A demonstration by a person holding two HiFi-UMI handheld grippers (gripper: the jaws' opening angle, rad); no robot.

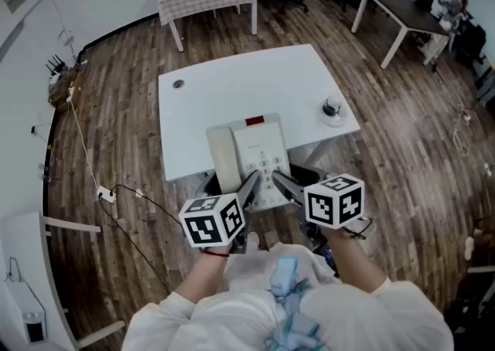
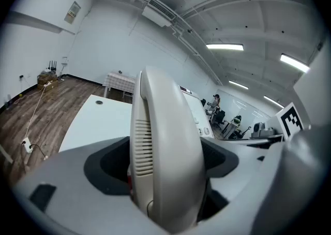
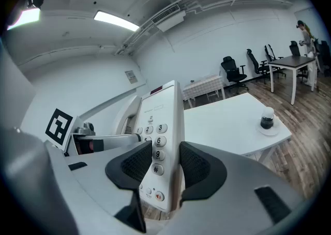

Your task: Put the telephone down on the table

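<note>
Not down yet. Left gripper (image 1: 249,185) clamped wide across the handset (image 2: 165,141), right gripper (image 3: 166,169) pinching the keypad (image 3: 155,146) edge; telephone (image 1: 251,152) held over the white table's (image 1: 232,94) near edge. Still to do: lower, release

telephone (image 1: 255,152): table (image 1: 232,86) near edge; left gripper (image 1: 251,181): its left; right gripper (image 1: 280,179): its right; cup (image 1: 332,107): table right

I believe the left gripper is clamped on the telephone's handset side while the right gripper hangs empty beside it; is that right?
Not quite: the right gripper is not empty. The right gripper view shows its jaws closed on the keypad edge of the telephone. The left gripper is indeed clamped on the handset side.
</note>
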